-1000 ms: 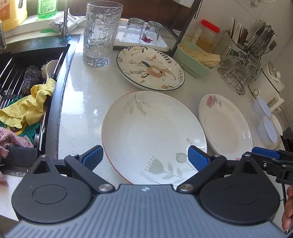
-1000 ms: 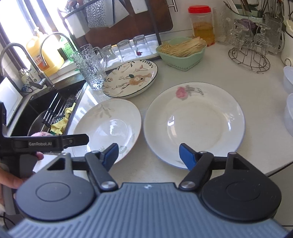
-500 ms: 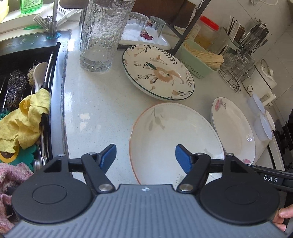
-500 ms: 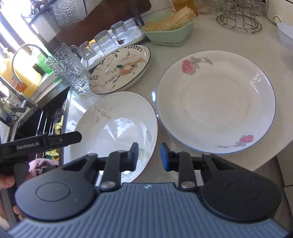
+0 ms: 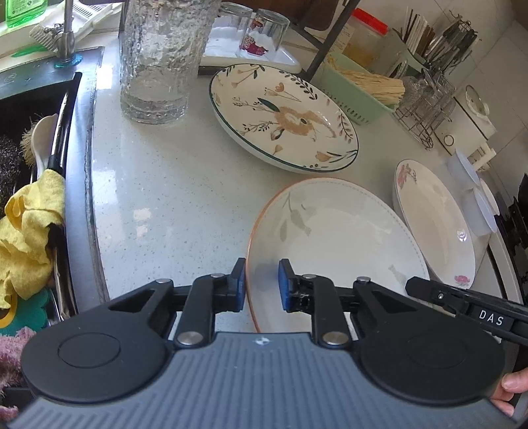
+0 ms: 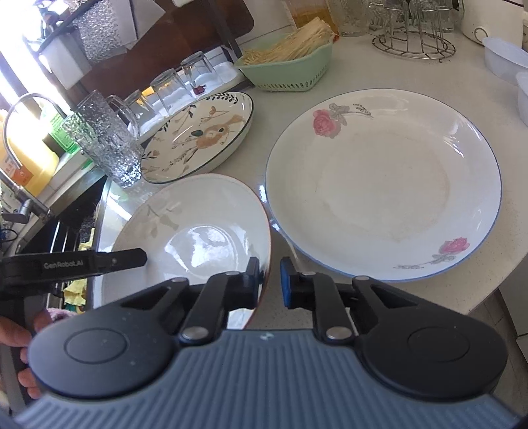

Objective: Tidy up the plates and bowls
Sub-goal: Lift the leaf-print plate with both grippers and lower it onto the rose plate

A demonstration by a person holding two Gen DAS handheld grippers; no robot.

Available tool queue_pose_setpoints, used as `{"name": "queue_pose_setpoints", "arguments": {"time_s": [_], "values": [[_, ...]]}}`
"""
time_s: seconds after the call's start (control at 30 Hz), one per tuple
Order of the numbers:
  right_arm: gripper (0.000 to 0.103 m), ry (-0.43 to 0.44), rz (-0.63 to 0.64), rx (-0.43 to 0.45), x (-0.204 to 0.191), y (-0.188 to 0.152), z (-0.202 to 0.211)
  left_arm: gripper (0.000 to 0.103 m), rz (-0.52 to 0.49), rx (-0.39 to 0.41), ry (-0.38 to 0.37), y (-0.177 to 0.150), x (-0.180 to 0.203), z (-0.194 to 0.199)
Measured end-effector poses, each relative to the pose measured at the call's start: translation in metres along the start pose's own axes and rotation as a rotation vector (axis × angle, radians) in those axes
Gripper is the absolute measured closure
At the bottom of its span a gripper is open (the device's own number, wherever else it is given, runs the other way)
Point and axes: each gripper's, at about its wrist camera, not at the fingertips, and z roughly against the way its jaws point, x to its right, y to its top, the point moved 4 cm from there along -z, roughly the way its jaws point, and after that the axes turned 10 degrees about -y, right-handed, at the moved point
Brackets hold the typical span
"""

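Here, leaf-print plate [image 5: 336, 237] sits on speckled surface [image 5: 158, 198], both grippers at its near rim. Left gripper [image 5: 261, 283] jaws just closed, straddling left rim, one finger outside, one over glossy inside; whether pads press cannot be told. Right gripper [image 6: 270, 280] closed on right rim, rim between pads. Three round glazed plates in all: rose plate [image 6: 382, 184] just beside leaf-print plate, rabbit-pattern plate [image 5: 283, 115] beyond it. Textured glass tumbler [image 5: 158, 59] stands further beyond, toward sink.

home kitchen, sink [image 5: 39, 109] w/ tap [image 5: 67, 29], plates [image 6: 382, 184] on counter [image 5: 171, 191], cutlery rack [image 5: 439, 39]
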Motion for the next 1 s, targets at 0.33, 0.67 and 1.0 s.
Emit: {"name": "queue_pose_setpoints", "arguments": {"time_s": [0.33, 0.67, 1.0], "values": [[0.087, 0.031, -0.01, -0.022, -0.004, 0.0, -0.011, 0.08, 0.046, -0.015, -0.074, 0.005, -0.007, -0.001], [0.086, 0.063, -0.085, -0.066, -0.006, 0.015, 0.008, 0.08, 0.062, -0.074, -0.086, 0.032, 0.007, 0.026], [0.086, 0.067, -0.126, -0.041, 0.015, 0.044, 0.029, 0.08, 0.033, -0.102, -0.137, 0.051, 0.044, 0.04]]}}
